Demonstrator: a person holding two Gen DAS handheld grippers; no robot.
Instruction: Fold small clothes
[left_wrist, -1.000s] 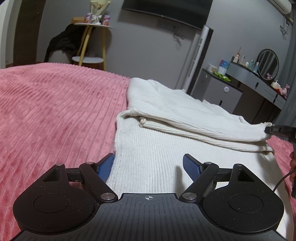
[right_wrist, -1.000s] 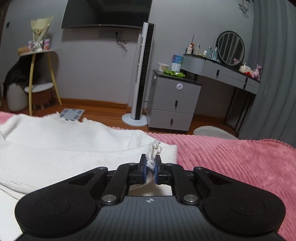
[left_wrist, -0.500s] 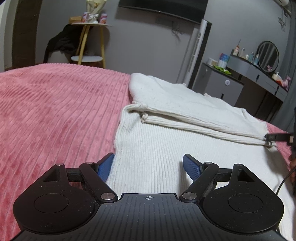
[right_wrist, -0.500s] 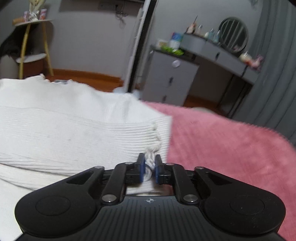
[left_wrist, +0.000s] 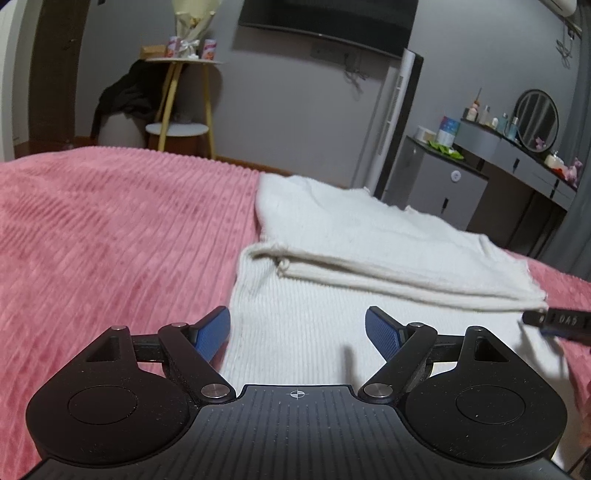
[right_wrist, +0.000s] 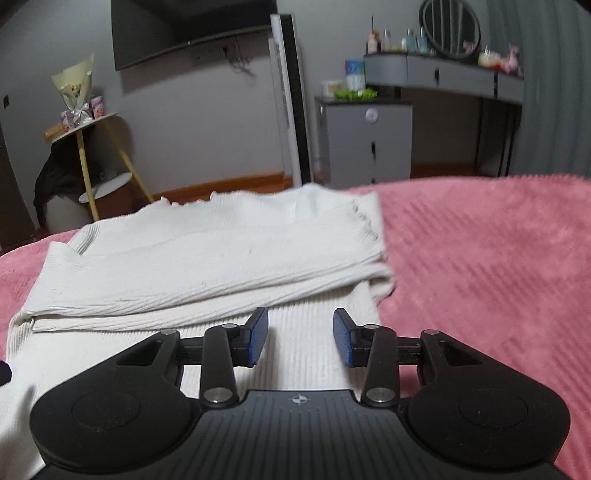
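Note:
A white ribbed knit garment (left_wrist: 369, 236) lies on the pink bedspread (left_wrist: 110, 229), its far part folded over onto the near part. It also shows in the right wrist view (right_wrist: 207, 251). My left gripper (left_wrist: 297, 334) is open and empty, low over the garment's near left edge. My right gripper (right_wrist: 300, 338) is open and empty over the garment's near right part, just short of the folded edge. The tip of the right gripper (left_wrist: 557, 321) shows at the right edge of the left wrist view.
The pink bedspread (right_wrist: 480, 258) stretches to both sides of the garment. Beyond the bed stand a tower fan (left_wrist: 395, 122), a grey drawer unit (left_wrist: 443, 184), a dressing table with a round mirror (left_wrist: 535, 118) and a yellow-legged side table (left_wrist: 181, 99).
My right gripper has opened and let go of the garment's corner, which now lies flat on the fold. It has drawn back a little. My left gripper stayed open.

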